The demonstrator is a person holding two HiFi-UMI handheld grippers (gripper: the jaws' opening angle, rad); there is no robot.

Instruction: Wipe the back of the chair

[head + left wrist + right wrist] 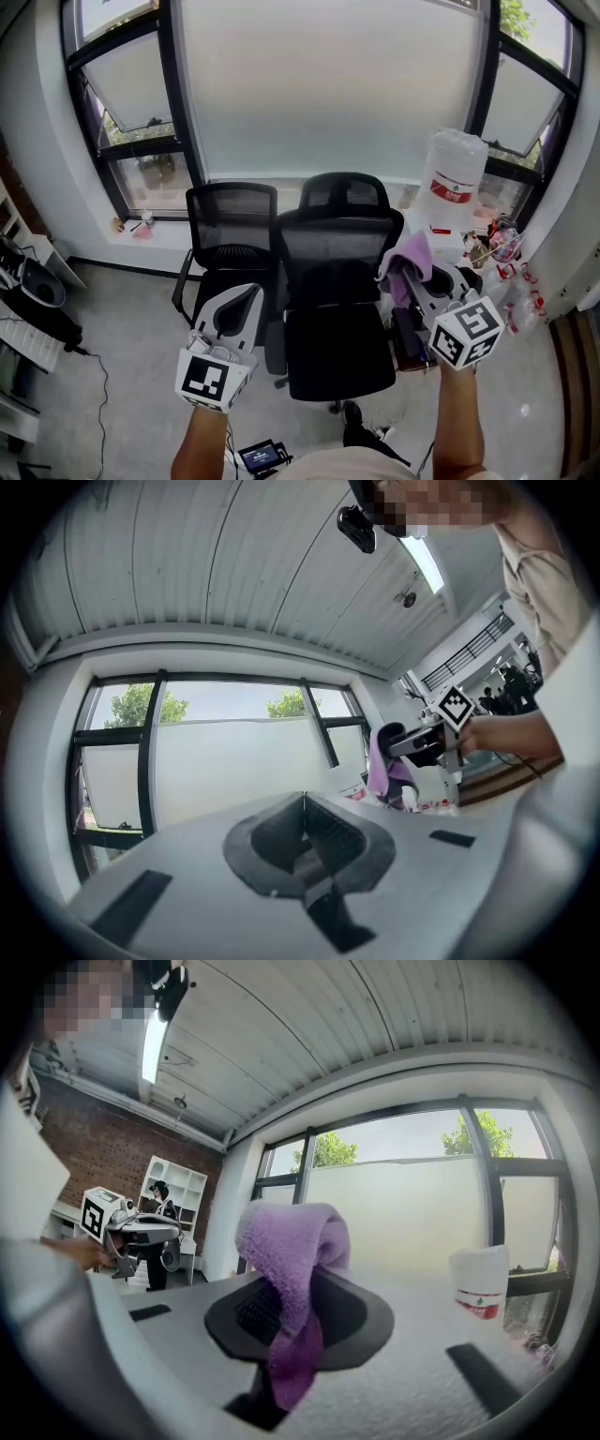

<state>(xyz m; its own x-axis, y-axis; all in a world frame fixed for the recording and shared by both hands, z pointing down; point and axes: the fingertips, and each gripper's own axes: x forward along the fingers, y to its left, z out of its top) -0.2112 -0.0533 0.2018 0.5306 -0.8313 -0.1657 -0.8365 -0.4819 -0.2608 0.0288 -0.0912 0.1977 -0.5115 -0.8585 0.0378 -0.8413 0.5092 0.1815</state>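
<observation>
A black mesh office chair [337, 248] stands in the middle of the head view, its back facing me. My right gripper [403, 267] is shut on a purple cloth [411, 255] at the back's upper right corner; whether the cloth touches the mesh I cannot tell. In the right gripper view the purple cloth [291, 1251] bulges over the jaws of the right gripper [286, 1283] and hangs down between them. Low at the chair's left side, my left gripper [244, 295] is shut and holds nothing. The left gripper [305, 801] shows its pads pressed together in its own view.
A second mesh chair [232, 223] stands to the left and a third chair [344, 190] behind. A large water bottle [453, 186] and small clutter [497, 246] stand by the window at right. A shelf [28, 314] and a cable [98, 375] are at left.
</observation>
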